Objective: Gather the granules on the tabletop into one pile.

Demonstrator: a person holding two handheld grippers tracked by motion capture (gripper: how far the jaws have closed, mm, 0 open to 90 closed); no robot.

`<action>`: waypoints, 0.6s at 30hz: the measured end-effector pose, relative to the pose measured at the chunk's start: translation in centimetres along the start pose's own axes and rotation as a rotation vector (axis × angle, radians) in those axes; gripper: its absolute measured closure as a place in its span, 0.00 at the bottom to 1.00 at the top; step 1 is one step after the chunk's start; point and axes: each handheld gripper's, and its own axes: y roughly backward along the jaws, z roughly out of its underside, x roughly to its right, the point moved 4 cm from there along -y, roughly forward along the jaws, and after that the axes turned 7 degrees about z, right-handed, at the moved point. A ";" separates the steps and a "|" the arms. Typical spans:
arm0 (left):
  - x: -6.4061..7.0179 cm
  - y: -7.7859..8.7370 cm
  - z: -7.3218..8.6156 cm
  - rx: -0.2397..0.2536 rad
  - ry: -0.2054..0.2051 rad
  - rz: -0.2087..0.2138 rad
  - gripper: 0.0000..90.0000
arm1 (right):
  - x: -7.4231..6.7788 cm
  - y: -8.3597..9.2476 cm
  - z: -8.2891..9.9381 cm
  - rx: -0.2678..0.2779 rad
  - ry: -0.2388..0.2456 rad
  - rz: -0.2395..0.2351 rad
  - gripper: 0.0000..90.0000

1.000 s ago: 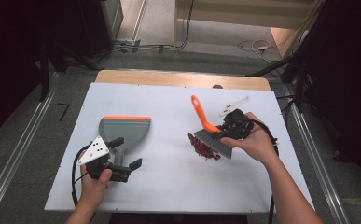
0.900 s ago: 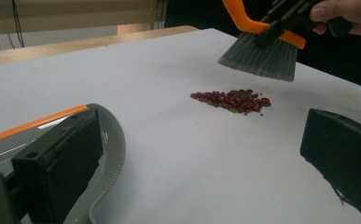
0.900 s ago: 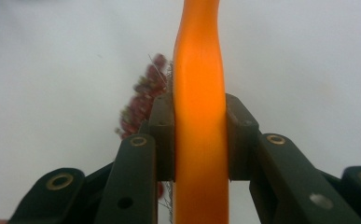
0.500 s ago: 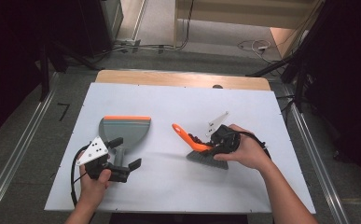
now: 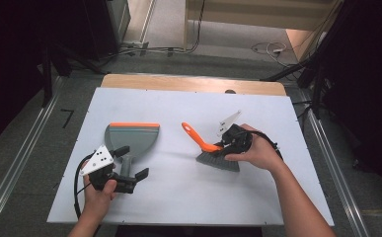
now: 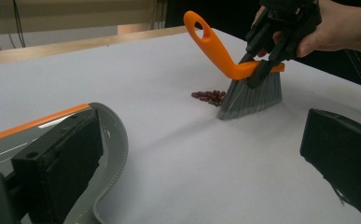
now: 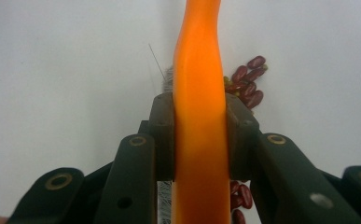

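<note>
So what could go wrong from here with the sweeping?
The beans lie loose beside the brush bristles; a quick stroke could scatter them across the table.

The dustpan sits well apart from the pile, so beans may stray before reaching it.

The right gripper clamps the narrow orange handle, so the brush might twist in its grip.

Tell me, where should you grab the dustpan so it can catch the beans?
Probably by the grey handle of the dustpan, coming from the near side where the left gripper sits. The handle sticks out toward the person and is narrow enough for the fingers, and the pan lies flat on the table.
</note>
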 end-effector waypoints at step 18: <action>0.1 0.0 0.1 -0.004 -0.005 0.001 0.00 | 1.6 -0.7 -1.3 0.004 0.060 0.017 0.76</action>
